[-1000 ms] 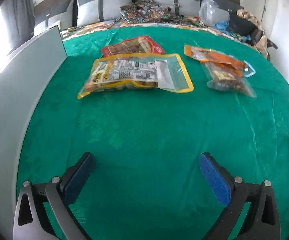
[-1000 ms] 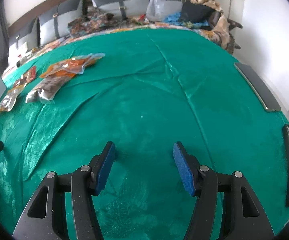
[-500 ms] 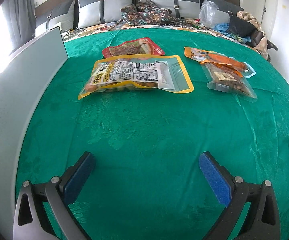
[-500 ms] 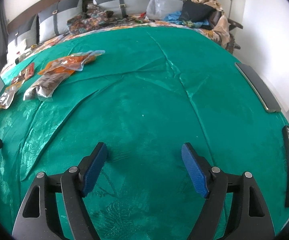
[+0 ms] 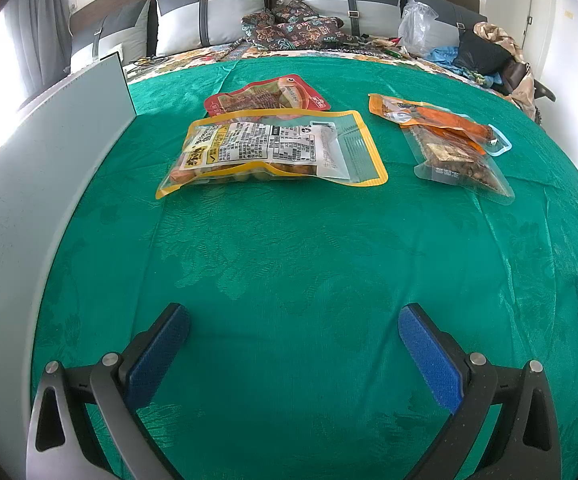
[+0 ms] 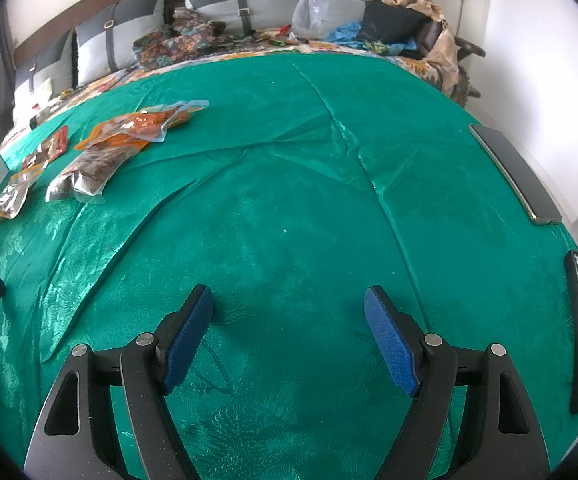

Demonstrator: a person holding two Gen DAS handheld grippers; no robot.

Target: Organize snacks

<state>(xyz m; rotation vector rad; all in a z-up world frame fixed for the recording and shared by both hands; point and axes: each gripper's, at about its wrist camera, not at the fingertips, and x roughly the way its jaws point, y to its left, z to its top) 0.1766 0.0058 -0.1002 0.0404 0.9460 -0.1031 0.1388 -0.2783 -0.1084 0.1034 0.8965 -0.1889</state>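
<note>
Seemingly early stage: four snack packs unsorted on green cloth (image 5: 289,280), toward far-left corner. Yellow-edged pack (image 5: 273,150) overlaps red pack (image 5: 267,94); orange pack (image 5: 429,116) lies on clear pack (image 5: 461,164), just beside. Left gripper (image 5: 293,354): jaws wide, empty, above bare cloth. Right gripper (image 6: 289,340): jaws wide, empty, well apart from snacks.

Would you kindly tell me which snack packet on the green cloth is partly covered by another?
The red fish-print packet: the yellow-bordered pouch overlaps its near edge. It alone is red.
</note>
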